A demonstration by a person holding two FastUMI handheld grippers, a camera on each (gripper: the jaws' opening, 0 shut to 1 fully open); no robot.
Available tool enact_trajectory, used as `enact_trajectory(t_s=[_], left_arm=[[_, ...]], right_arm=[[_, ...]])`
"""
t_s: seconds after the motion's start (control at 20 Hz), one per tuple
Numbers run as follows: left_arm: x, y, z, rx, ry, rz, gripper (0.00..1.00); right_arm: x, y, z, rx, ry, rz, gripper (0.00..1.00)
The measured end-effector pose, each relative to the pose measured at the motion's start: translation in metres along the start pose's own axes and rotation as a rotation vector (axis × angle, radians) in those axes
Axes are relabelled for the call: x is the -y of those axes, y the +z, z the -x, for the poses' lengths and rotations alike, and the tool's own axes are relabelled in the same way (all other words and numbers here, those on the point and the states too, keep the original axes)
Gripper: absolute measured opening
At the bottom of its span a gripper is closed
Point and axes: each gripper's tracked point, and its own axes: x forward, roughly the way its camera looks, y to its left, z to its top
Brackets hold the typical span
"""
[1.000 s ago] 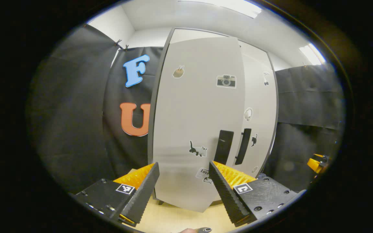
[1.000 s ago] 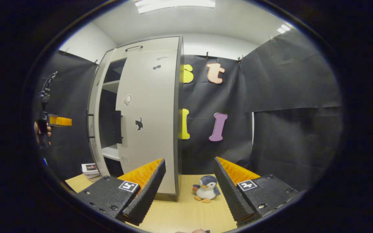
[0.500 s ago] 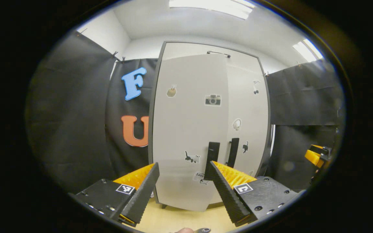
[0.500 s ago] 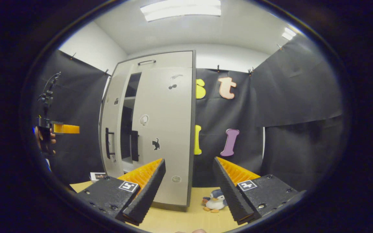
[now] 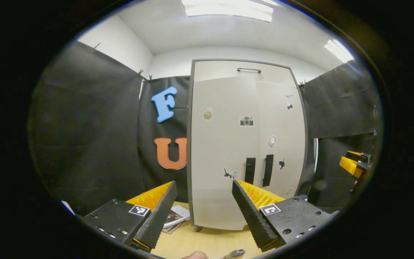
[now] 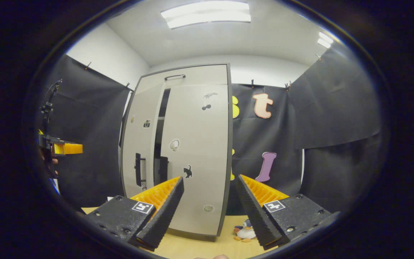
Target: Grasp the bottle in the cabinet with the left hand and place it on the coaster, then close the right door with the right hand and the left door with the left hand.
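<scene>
"Grey cabinet was what faced us, standing on a pale wooden table. From the left gripper view its two doors looked flush, the dark handles side by side."

"And from the other side?"

"In the right gripper view a narrow dark slit ran between the left door and the right door, so I could not call them fully shut."

"What about the tools?"

"Left gripper was spread wide with nothing between its fingers, pointed at the cabinet and clear of it. Right gripper was the same, gaping and empty, off to the right, its fingers aimed at the right door's outer edge."

"The bottle?"

"Only a dark round cap, which I took for the bottle, peeked up at the bottom rim of the left gripper view, on the table in front of the cabinet. What it stood on was cut off."

"Anything in the way?"

"Some books lay by the cabinet's left foot, and a toy penguin sat on the table just beside its right corner. Neither touched the doors."
</scene>
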Motion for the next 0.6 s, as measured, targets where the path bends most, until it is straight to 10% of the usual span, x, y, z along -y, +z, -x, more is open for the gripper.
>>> enact_trajectory(t_s=[0.6], left_arm=[[-0.031, -0.007, 0.034, 0.029, 0.053, 0.041, 1.00]], right_arm=[[-0.029, -0.009, -0.016, -0.020, 0.062, 0.014, 0.96]])
